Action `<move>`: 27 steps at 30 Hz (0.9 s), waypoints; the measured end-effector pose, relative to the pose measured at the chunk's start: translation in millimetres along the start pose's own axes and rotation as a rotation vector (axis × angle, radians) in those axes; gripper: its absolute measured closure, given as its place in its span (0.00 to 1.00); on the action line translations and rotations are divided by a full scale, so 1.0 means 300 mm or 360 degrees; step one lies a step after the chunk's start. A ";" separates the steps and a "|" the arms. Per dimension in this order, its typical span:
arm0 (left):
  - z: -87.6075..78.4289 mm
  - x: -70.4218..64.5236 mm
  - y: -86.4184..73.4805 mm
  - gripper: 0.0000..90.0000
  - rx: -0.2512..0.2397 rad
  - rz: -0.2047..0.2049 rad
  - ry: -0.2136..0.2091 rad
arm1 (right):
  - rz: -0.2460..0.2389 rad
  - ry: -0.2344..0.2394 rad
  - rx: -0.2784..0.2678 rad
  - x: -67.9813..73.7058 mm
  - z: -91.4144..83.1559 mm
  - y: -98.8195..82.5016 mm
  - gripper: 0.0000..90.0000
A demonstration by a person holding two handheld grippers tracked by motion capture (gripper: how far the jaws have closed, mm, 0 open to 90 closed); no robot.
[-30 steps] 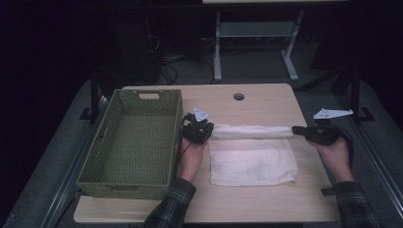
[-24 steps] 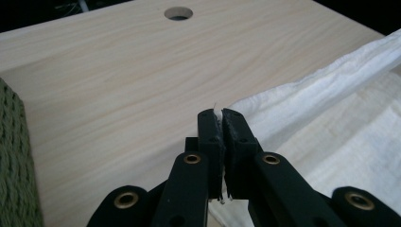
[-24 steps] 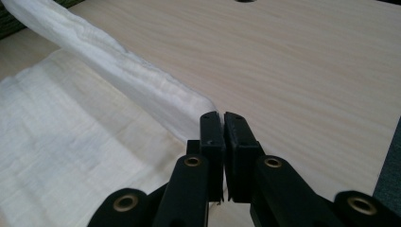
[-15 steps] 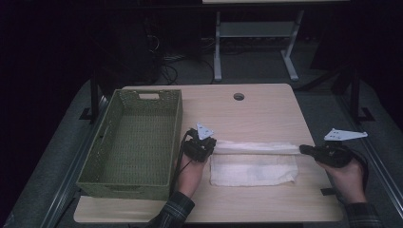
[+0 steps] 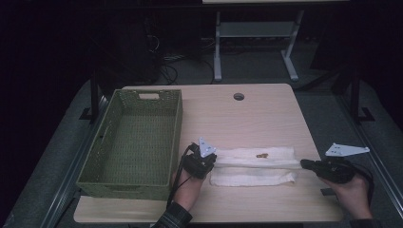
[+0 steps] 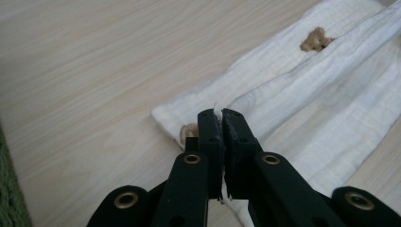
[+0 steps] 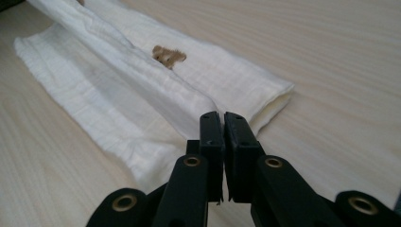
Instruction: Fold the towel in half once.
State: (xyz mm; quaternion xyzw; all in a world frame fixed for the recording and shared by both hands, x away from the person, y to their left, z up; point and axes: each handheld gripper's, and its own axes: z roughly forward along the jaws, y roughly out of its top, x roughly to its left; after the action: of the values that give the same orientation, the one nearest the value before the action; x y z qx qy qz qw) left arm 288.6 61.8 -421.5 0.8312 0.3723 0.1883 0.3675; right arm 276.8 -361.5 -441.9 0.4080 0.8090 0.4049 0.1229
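Note:
A white towel (image 5: 256, 167) lies folded in a long strip near the front of the wooden table (image 5: 237, 118), with a small brown emblem (image 5: 261, 155) on top. My left gripper (image 5: 215, 161) is shut on the towel's raised fold at its left end. My right gripper (image 5: 304, 164) is shut on the same fold at the right end. In the left gripper view the jaws (image 6: 221, 116) pinch the ridge of cloth (image 6: 302, 94) that runs away toward the emblem (image 6: 316, 39). The right gripper view has the jaws (image 7: 222, 118) closed on that ridge (image 7: 118, 80), with the emblem (image 7: 168, 56) beyond.
A green woven basket (image 5: 177, 137) stands empty on the table's left half, close to my left hand. A round cable hole (image 5: 238, 96) sits near the far edge. Bare wood stretches behind the towel. A metal stand (image 5: 256, 33) is on the dark floor beyond.
Both grippers have drawn toward the table's front edge, pulling the towel's held edge with them. The towel's far layer now lies folded over the near part in a narrower strip.

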 end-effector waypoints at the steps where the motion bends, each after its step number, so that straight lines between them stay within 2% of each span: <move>1: 0.000 0.000 0.000 0.96 0.0000 0.0000 0.0000 | 0.0000 0.0000 0.0000 0.000 0.000 0.000 0.96; 4: 0.001 -0.010 -0.014 0.96 0.0029 0.0018 -0.0006 | -0.0017 0.0016 0.0042 0.008 0.011 -0.017 0.96; 9: 0.000 -0.022 -0.042 0.95 0.0067 0.0011 -0.0060 | 0.0002 0.0031 0.0095 0.017 0.008 -0.045 0.95; 10: -0.014 -0.025 -0.040 0.91 0.0042 0.0011 -0.0082 | -0.0001 0.0016 0.0104 0.015 -0.002 -0.052 0.82; 11: -0.014 -0.025 -0.040 0.88 0.0042 0.0011 -0.0082 | -0.0001 0.0016 0.0104 0.015 -0.002 -0.052 0.82; 12: -0.020 -0.029 -0.036 0.86 0.0037 0.0008 -0.0098 | 0.0029 0.0051 0.0092 0.007 -0.017 -0.052 0.80; 14: -0.033 -0.039 -0.025 0.84 -0.0001 0.0028 -0.0101 | 0.0022 0.0049 0.0067 0.007 -0.027 -0.050 0.80; 15: -0.038 -0.039 -0.018 0.84 -0.0005 0.0047 -0.0111 | 0.0010 0.0051 0.0046 0.007 -0.035 -0.044 0.81; 18: -0.029 -0.034 0.000 0.84 -0.0037 0.0040 -0.0116 | -0.0017 0.0079 -0.0013 0.011 -0.036 -0.020 0.89; 21: -0.002 -0.020 0.002 0.88 0.0004 0.0047 -0.0140 | -0.0043 0.0105 0.0016 0.017 -0.005 -0.006 0.94; 23: 0.016 -0.018 -0.011 0.91 0.0034 0.0022 -0.0186 | -0.0045 0.0149 0.0054 0.028 0.018 -0.011 0.95; 25: 0.028 -0.024 -0.028 0.92 0.0086 0.0036 -0.0229 | -0.0051 0.0179 0.0078 0.036 0.031 -0.023 0.95; 26: 0.036 -0.036 -0.047 0.92 0.0144 0.0056 -0.0251 | -0.0052 0.0190 0.0125 0.047 0.044 -0.041 0.95; 27: 0.036 -0.036 -0.047 0.92 0.0144 0.0056 -0.0251 | -0.0052 0.0190 0.0125 0.047 0.044 -0.041 0.95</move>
State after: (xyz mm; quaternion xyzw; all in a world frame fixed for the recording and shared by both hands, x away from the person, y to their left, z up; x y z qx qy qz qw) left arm 281.2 54.8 -439.5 0.8656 0.3356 0.1116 0.3545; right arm 268.0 -347.7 -457.7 0.3744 0.8366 0.3946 0.0649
